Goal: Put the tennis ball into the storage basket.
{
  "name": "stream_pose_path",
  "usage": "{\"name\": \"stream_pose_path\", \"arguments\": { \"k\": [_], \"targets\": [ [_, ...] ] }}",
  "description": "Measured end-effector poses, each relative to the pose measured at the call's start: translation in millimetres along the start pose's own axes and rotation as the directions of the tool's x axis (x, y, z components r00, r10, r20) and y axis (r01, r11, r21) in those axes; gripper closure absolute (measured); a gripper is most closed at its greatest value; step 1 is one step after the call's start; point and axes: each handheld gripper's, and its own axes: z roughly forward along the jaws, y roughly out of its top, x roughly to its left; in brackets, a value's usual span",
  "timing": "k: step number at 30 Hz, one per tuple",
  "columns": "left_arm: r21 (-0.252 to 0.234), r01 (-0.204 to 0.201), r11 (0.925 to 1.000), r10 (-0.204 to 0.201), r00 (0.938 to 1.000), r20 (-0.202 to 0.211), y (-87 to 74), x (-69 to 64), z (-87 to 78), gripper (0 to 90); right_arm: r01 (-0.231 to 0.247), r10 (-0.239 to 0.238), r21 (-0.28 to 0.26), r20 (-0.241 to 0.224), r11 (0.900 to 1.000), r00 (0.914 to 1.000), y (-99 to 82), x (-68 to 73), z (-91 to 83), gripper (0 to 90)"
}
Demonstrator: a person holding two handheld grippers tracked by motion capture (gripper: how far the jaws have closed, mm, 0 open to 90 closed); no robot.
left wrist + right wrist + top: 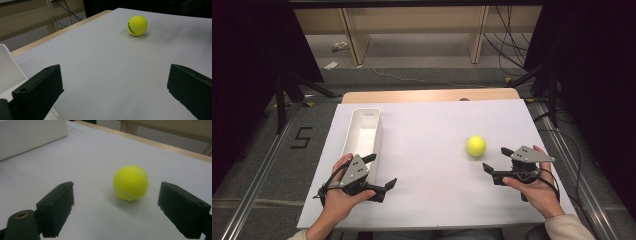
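One tennis ball [476, 145] just far-left of wide-open right gripper [495, 160]; left gripper [381, 172] also wide, farther off.

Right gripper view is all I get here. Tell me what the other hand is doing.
Observer: The left gripper sits at the table's near left, jaws open and empty, beside the white bin.
Operator: Give me the ball's place on the table.
Observer: The tennis ball lies right of centre, just beyond the open right gripper, not yet between its jaws.
Operator: Check inside that bin.
Observer: From the high view its floor looks bare.
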Motion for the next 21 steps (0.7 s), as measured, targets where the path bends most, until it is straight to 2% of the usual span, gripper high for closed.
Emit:
{"name": "stream_pose_path", "arguments": {
  "k": [11,21],
  "targets": [
    [0.0,-0.001,1.0,0.001,1.0,0.0,0.1,-0.2,-0.2,0.0,0.011,-0.011,0.008,0.017,0.9999,0.9998,1.3,1.2,4.0,13.7],
    [0.002,-0.002,1.0,0.002,1.0,0.001,0.4,-0.8,-0.1,0.0,0.023,-0.025,0.025,0.066,0.9994,0.9975,4.1,-1.6,14.5,7.0]
  ]
}}
